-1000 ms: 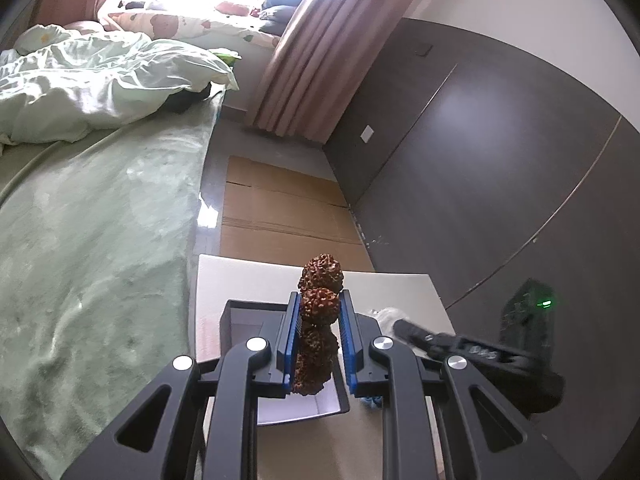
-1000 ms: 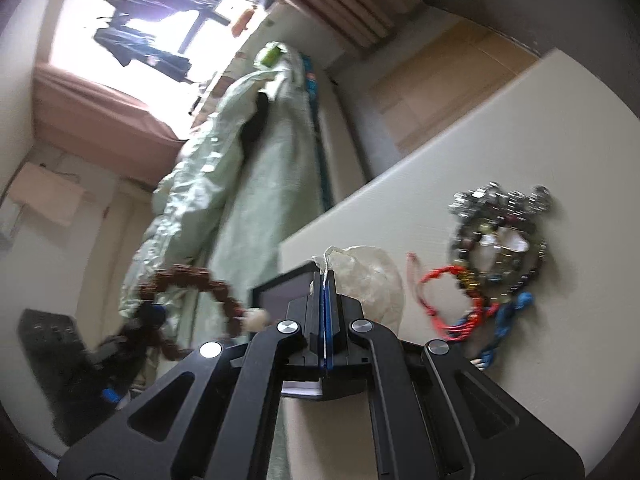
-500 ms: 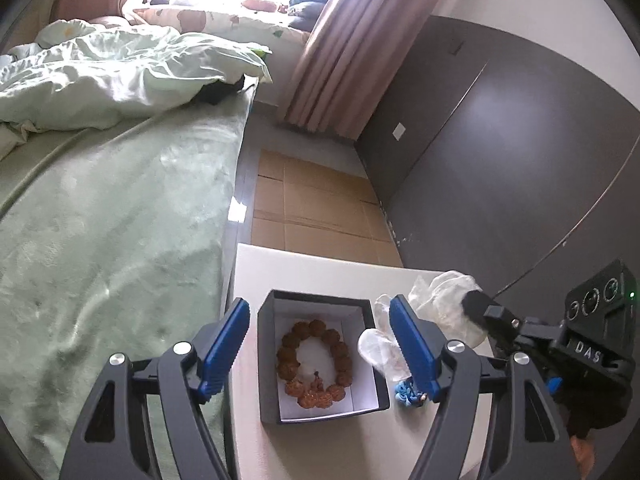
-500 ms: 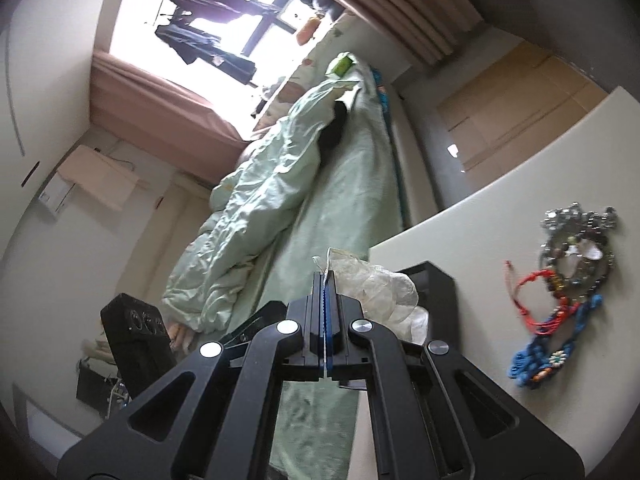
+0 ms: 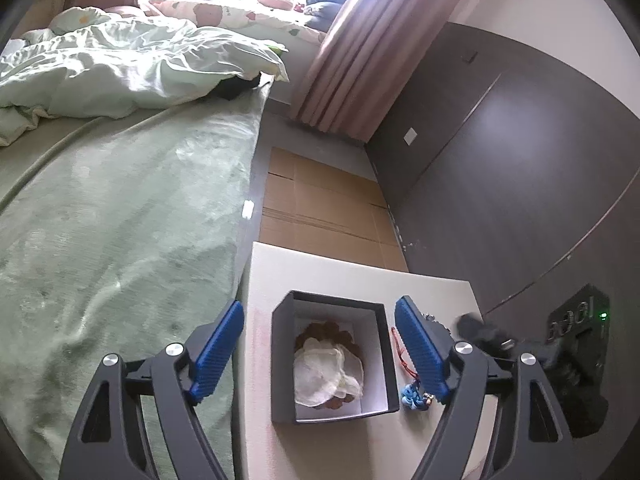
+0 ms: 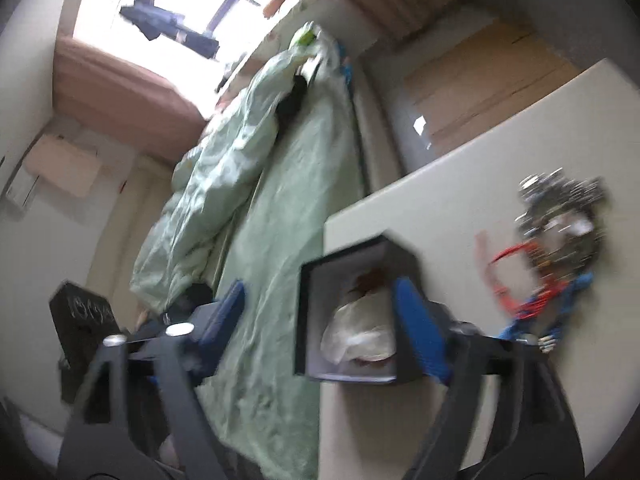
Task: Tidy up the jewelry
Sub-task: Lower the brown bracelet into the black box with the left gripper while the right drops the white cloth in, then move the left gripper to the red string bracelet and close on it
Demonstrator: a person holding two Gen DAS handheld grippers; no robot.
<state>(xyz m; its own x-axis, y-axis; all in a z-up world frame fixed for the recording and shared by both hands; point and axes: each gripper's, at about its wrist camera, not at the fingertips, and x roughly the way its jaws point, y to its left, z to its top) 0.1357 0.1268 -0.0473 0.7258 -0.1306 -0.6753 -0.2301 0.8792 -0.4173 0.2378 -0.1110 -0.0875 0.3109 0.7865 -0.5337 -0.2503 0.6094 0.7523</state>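
A dark open box (image 5: pixel 283 360) with a white inside stands on the cream table (image 5: pixel 312 276). In it a brown bead bracelet (image 5: pixel 326 328) lies under a white pouch (image 5: pixel 326 372). My left gripper (image 5: pixel 320 356) is open and empty, hovering above the box. My right gripper (image 6: pixel 320 320) is open and empty, also by the box (image 6: pixel 308 312), with the pouch (image 6: pixel 360 336) inside. Red cord (image 6: pixel 516 276), blue (image 6: pixel 568 300) and metal bead jewelry (image 6: pixel 560 216) lie in a pile to the right. A red cord (image 5: pixel 402 356) and a blue piece (image 5: pixel 412 394) show beside the box.
A bed with a green blanket (image 5: pixel 120 240) runs along the table's left edge. Flattened cardboard (image 5: pixel 320 208) lies on the floor beyond the table. A dark wall panel (image 5: pixel 520 160) stands to the right. The right gripper's body (image 5: pixel 560 360) shows at the left view's right edge.
My left gripper opened and dropped the brown bracelet into the box. My right gripper then opened and let the white pouch fall into the box on top of it.
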